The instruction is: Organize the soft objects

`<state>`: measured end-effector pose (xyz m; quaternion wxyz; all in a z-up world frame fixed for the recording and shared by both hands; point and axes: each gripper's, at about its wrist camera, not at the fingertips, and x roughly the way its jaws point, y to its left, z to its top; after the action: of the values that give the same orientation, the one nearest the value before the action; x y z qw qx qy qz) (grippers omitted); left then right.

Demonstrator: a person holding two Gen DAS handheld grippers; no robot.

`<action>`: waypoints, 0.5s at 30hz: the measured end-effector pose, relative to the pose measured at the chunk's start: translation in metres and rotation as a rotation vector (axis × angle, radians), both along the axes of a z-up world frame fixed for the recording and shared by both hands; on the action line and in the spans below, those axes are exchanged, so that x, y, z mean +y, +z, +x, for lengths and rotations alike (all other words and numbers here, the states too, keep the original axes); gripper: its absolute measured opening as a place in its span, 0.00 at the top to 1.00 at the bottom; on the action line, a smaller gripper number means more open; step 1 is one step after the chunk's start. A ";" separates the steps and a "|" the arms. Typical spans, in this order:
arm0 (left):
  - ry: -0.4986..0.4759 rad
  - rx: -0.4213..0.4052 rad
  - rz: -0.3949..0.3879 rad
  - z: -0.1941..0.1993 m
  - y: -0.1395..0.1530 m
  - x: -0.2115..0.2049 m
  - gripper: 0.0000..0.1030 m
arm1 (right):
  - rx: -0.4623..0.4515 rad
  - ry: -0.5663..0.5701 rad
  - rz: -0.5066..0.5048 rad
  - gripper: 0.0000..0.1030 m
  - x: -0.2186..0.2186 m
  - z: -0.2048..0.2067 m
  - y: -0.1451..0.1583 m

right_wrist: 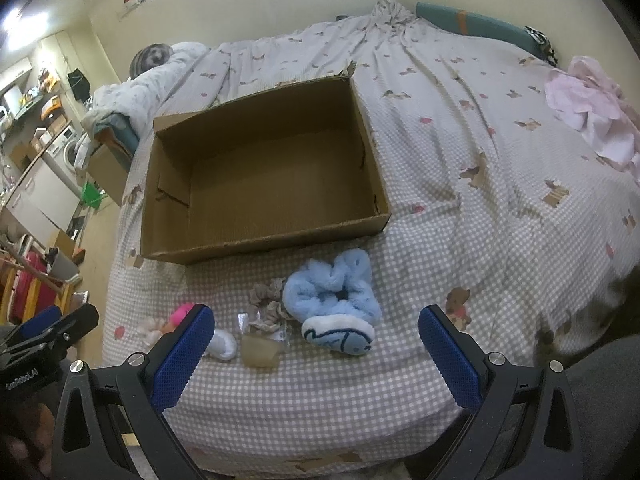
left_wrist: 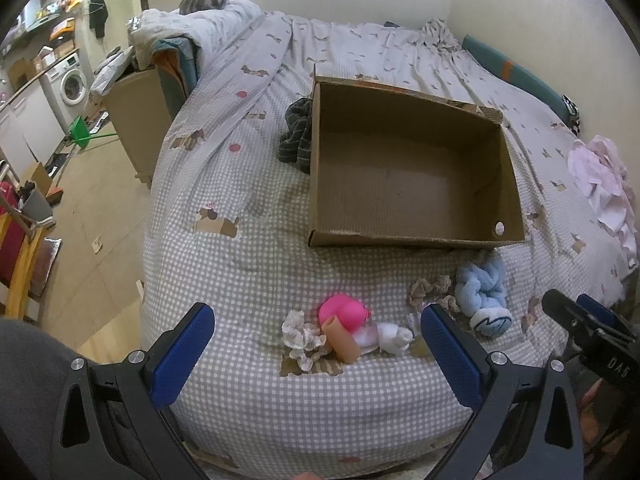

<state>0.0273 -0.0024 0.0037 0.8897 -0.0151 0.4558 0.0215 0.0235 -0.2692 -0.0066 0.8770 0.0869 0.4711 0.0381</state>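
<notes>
Both spread empty: left claw (left_wrist: 316,344) before pink toy (left_wrist: 343,313), right claw (right_wrist: 316,344) before blue scrunchie (right_wrist: 332,292), cardboard box (left_wrist: 412,240) beyond, awaiting sorting.

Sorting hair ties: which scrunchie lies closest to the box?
The fluffy blue scrunchie, just before the box; the grey one and cream one lie farther back.

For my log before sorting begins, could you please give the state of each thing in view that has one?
Cardboard box: open, empty.
Left gripper: open, holding nothing.
Right gripper: open, holding nothing.
Blue fluffy scrunchie: loose on the bed, outside the box.
Pink toy: on the bed, outside the box.
</notes>
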 end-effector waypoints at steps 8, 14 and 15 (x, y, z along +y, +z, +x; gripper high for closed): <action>-0.026 0.053 0.008 0.028 0.013 -0.004 0.00 | 0.069 0.011 0.013 0.00 -0.021 0.034 0.003; -0.017 0.114 0.040 0.055 0.001 0.000 0.00 | 0.158 0.040 -0.027 0.00 -0.027 0.063 -0.013; -0.016 0.134 0.037 0.059 -0.002 0.002 0.00 | 0.165 0.048 -0.040 0.00 -0.027 0.067 -0.015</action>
<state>0.0865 -0.0008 0.0012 0.8574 0.0063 0.5140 0.0236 0.0901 -0.2962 -0.0219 0.8355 0.0609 0.5445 0.0426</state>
